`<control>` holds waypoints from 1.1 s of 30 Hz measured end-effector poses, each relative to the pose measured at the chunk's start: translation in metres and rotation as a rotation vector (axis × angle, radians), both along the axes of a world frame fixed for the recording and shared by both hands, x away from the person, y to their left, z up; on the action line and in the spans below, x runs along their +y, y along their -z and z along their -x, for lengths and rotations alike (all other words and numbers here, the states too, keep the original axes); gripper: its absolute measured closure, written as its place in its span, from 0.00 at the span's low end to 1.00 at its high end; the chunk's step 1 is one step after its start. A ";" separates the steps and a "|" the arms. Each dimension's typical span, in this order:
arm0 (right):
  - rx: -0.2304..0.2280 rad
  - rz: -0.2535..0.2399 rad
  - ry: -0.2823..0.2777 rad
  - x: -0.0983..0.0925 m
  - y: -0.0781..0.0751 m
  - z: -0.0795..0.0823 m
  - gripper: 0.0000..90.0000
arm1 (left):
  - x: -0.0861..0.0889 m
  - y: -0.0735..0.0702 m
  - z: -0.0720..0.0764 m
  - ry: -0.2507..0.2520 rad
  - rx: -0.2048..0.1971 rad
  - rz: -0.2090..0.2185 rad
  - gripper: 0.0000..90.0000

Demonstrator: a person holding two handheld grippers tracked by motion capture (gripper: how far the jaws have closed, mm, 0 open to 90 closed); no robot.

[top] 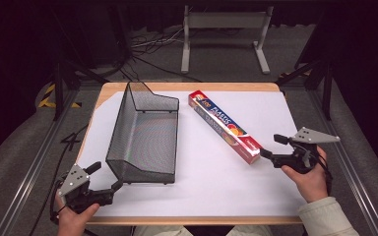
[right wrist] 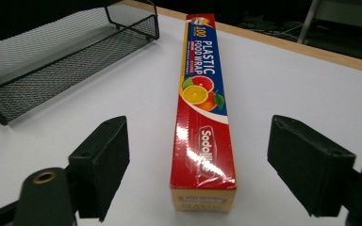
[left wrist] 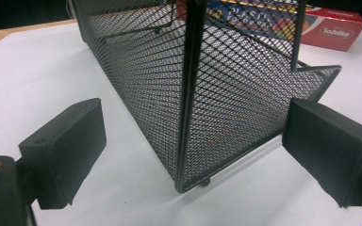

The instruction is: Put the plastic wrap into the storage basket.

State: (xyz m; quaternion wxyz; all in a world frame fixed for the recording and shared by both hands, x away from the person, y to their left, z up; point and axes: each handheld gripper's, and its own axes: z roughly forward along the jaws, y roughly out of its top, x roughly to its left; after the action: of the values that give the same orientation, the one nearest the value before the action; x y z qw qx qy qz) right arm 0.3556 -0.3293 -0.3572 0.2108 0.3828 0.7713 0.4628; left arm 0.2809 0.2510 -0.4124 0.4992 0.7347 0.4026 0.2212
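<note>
A long red and blue plastic food wrap box [top: 224, 126] lies diagonally on the white sheet, right of a black wire mesh basket [top: 145, 132]. My right gripper [top: 273, 146] stands open just off the box's near end; in the right gripper view the box [right wrist: 202, 117] runs away between the wide-apart jaws, untouched. My left gripper [top: 105, 176] is open at the basket's near left corner. In the left gripper view that corner post [left wrist: 188, 94] of the basket stands between the spread jaws without contact.
A white sheet [top: 256, 187] covers most of the wooden table [top: 177, 86]. Metal rails run along both sides of the table. A grey stand [top: 224, 29] and loose cables lie on the floor beyond the far edge.
</note>
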 end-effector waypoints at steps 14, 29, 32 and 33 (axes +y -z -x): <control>0.143 0.049 0.023 0.029 0.035 -0.054 0.22 | 0.001 0.002 0.002 -0.002 0.003 -0.025 0.09; 0.208 0.152 0.028 0.047 0.063 -0.071 0.23 | 0.000 0.003 0.002 0.005 0.003 -0.030 0.10; 0.219 0.184 0.032 0.051 0.069 -0.074 0.27 | -0.001 0.003 0.002 0.005 0.002 -0.031 0.10; 0.224 0.193 0.030 0.051 0.071 -0.074 0.28 | -0.001 0.003 0.002 0.005 0.002 -0.031 0.10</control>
State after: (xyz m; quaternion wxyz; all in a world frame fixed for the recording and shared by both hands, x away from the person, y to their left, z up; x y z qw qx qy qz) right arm 0.4296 -0.2779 -0.4277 0.1661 0.4217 0.8250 0.3376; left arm 0.2793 0.2504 -0.4159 0.4880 0.7436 0.3977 0.2252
